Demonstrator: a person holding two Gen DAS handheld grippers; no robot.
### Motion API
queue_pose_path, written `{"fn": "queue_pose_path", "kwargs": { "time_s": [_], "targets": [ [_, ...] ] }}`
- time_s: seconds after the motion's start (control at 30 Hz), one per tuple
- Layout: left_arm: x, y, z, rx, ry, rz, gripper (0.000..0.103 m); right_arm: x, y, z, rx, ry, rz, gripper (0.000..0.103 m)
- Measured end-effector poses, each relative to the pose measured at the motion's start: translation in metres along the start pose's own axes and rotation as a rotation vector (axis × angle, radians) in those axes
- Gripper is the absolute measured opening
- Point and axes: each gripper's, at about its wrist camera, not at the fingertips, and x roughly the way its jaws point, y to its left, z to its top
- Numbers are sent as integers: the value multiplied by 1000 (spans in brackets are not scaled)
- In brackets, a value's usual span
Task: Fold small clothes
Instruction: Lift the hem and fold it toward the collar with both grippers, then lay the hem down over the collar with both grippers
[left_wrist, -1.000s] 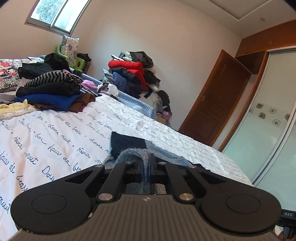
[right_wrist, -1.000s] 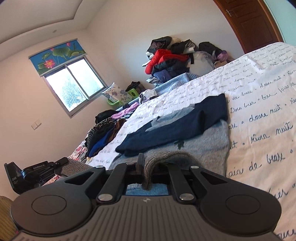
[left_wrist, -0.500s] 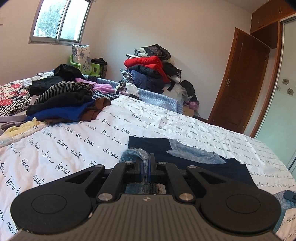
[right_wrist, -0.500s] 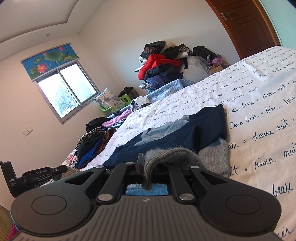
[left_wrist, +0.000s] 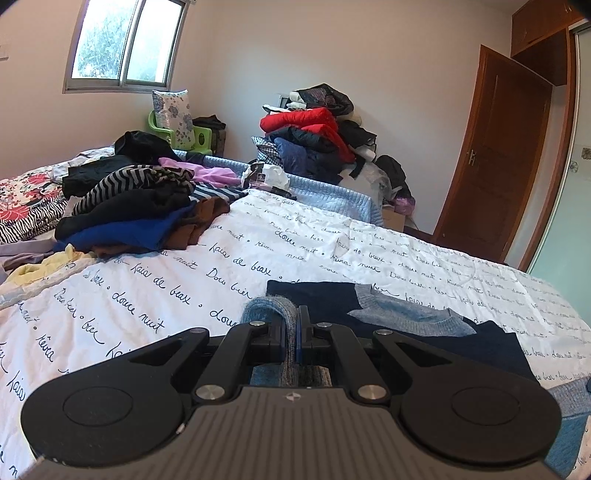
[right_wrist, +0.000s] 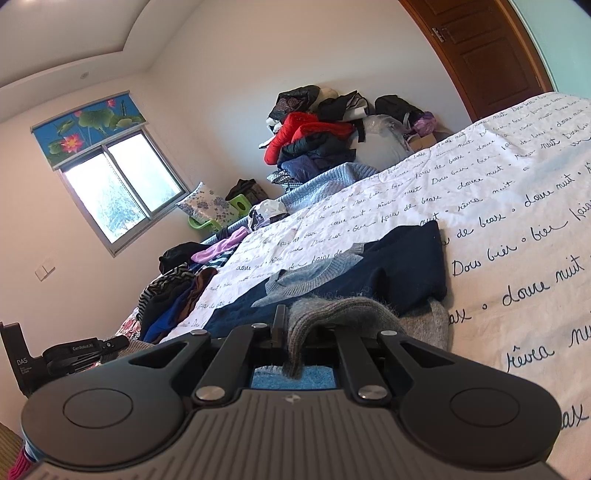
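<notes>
You face a bedroom with pale walls, and a bed fills most of it, covered by a white sheet printed with dark handwriting. On that sheet, right ahead of both tools, lies the small sweater: navy body, light blue-grey knitted collar and hem, spread fairly flat.

Beyond it, a pile of folded clothes sits on the far left part of the bed, and a taller heap of jackets, one bright red, rises against the back wall.

Your left view shows the brown door almost whole and the window without its top. Your right view instead shows the flowered blind above the window, the ceiling, and a black device marked with white lettering at the lower left edge, over by the pile.

Your left tongs are pinched tight on a blue-grey knitted edge of the sweater, which loops up over the left finger. Your right tongs are likewise clamped, on a grey fuzzy knitted edge that drapes over to the right. Both held edges stand raised above the sheet.
</notes>
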Motion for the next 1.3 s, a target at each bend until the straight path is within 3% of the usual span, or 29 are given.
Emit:
{"fn": "queue_pose_path", "kwargs": {
  "time_s": [0.47,0.9,1.3],
  "targets": [
    [30,-38,33,58,-98,10,6,27,-14,27,7,-46,-28,7],
    [93,-59,58,57,-104,65,6,89,-33,64,5,-29,-69,7],
    [165,-70,48,121,6,123,6,150,-62,77,55,37,-118,7]
  ]
}}
